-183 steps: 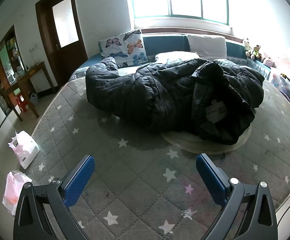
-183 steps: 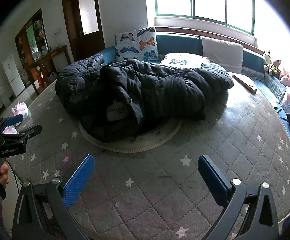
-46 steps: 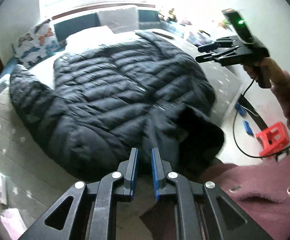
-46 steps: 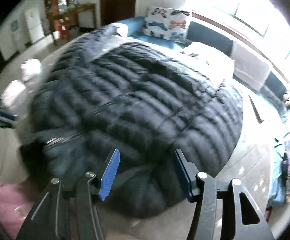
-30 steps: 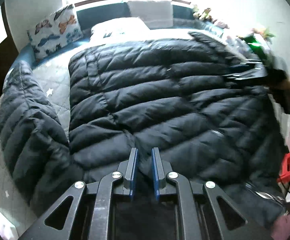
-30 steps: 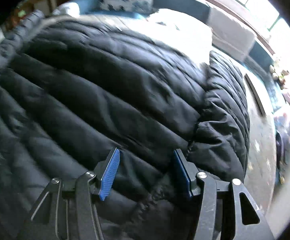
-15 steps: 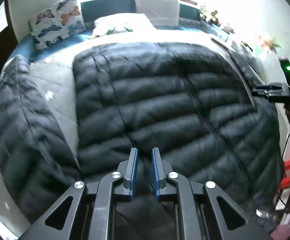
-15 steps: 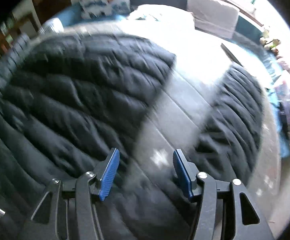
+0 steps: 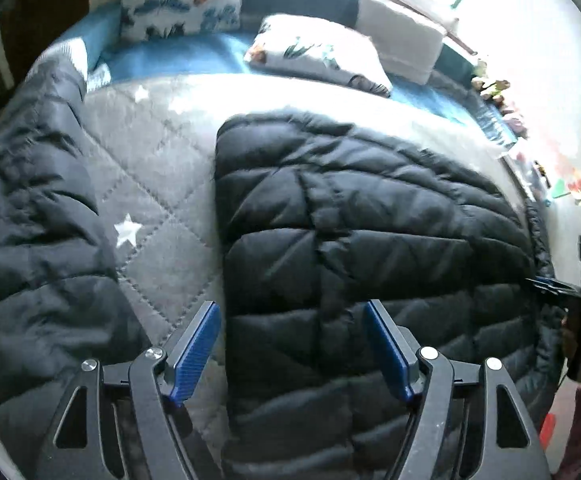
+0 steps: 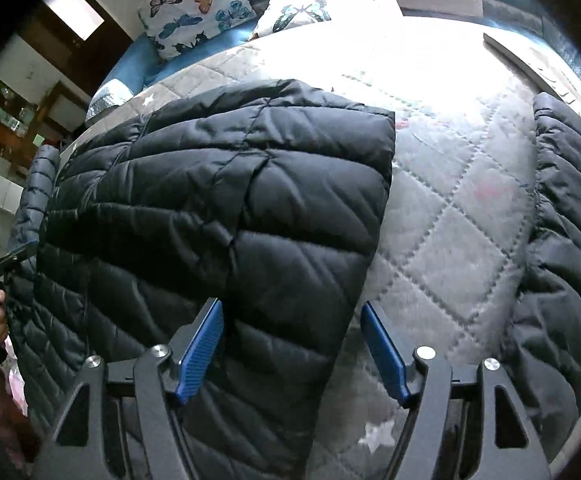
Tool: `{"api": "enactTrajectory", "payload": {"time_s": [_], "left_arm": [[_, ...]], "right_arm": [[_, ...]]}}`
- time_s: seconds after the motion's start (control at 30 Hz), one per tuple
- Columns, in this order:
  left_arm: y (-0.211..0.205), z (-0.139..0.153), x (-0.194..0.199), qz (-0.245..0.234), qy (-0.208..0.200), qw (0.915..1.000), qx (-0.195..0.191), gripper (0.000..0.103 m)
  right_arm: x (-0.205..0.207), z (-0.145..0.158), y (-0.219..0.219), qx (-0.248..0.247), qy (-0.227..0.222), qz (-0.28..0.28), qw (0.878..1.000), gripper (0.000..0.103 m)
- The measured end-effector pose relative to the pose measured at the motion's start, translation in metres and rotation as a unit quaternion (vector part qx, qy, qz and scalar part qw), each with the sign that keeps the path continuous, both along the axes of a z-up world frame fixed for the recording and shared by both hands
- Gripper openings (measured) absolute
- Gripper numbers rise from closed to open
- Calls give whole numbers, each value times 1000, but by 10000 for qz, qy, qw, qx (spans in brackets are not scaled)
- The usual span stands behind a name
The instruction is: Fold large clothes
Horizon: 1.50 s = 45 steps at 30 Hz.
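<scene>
While your left gripper (image 9: 292, 346) spreads its jaws over the jacket (image 9: 362, 248), nothing is pinched; the jacket's near-left edge lies under the gap. Your right gripper (image 10: 292, 346) is opening too, above the near-right edge, pads apart from the fabric. Laid flat on the bed (image 10: 450, 208), the jacket has sleeves (image 9: 30, 208) at 9 and 3 o'clock, the blurred left one probably flat.

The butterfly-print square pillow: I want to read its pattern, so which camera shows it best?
The right wrist view: the butterfly-print square pillow is sharp, with separate butterflies distinct. The left wrist view shows the same pillow smeared by blur.
</scene>
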State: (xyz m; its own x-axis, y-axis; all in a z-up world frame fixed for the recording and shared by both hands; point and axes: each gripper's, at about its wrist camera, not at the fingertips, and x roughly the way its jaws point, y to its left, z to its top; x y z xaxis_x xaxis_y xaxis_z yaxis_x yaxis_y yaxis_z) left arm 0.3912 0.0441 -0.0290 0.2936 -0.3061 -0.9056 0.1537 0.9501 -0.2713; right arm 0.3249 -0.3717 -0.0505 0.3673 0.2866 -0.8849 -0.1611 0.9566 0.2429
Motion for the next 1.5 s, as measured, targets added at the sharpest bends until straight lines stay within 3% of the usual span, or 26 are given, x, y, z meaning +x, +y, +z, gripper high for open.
{"api": "enactTrajectory", "payload": {"time_s": [0.13, 0.3, 0.37, 0.4, 0.47, 0.53, 0.63, 0.77, 0.83, 0.9, 0.93, 0.97, 1.07, 1.2, 1.33, 1.5], "left_arm": [[5, -21, 14, 98, 235, 9995, -199, 78], [-2, -23, 11, -78, 7, 9997, -229, 76], [-9, -23, 6, -161, -153, 9997, -99, 62], [-12, -22, 3, -179, -224, 9996, -17, 60], [-15, -19, -2, -132, -374, 9992, 19, 44], [-14, -12, -8, -69, -501, 9987, -2, 33], [-8, 6, -15, 56, -765, 9971, -26, 26], [7, 34, -16, 342, -1223, 9916, -253, 25], [8, 35, -12, 338, -1403, 9894, 162, 27], [7, 18, -4, 374, -1197, 9906, 547, 33], [8, 10, 0, 387, -1045, 9919, 609, 41], [8, 2, 2, 409, -923, 9928, 644, 49], [14, -6, 0, 506, -762, 9946, 499, 52], [16, 21, -16, 524, -981, 9921, 578, 52], [-2, 61, -57, 160, -1279, 9904, 490, 54], [-33, 76, -135, -497, -1328, 9888, 462, 61]], "right_arm": [[-2, 1, 5, -113, -150, 39, 9998, 84], [0, -1, 2, -115, -140, 156, 9997, 91], [1, 1, 12, -224, -260, 210, 9992, 90], [1, 1, 16, -264, -297, 241, 9989, 84], [2, 7, 26, -478, -446, 265, 9975, 64], [4, 17, 30, -641, -610, 286, 9957, 28], [10, 39, 39, -939, -946, 298, 9906, 19], [14, 81, 61, -1028, -1763, 408, 9781, 18], [21, 87, 71, -1190, -2010, 431, 9714, 18], [38, 73, 76, -1231, -1787, 401, 9754, 19], [48, 57, 78, -1321, -1591, 409, 9775, 25], [56, 39, 79, -1495, -1327, 420, 9789, 28], [59, 17, 79, -1854, -1084, 520, 9753, 39], [30, 42, 67, -1731, -1129, 610, 9765, 44], [-25, 68, 74, -1567, -1162, 967, 9760, 56], [-102, 51, 101, -1444, -919, 1731, 9699, 58]]}}
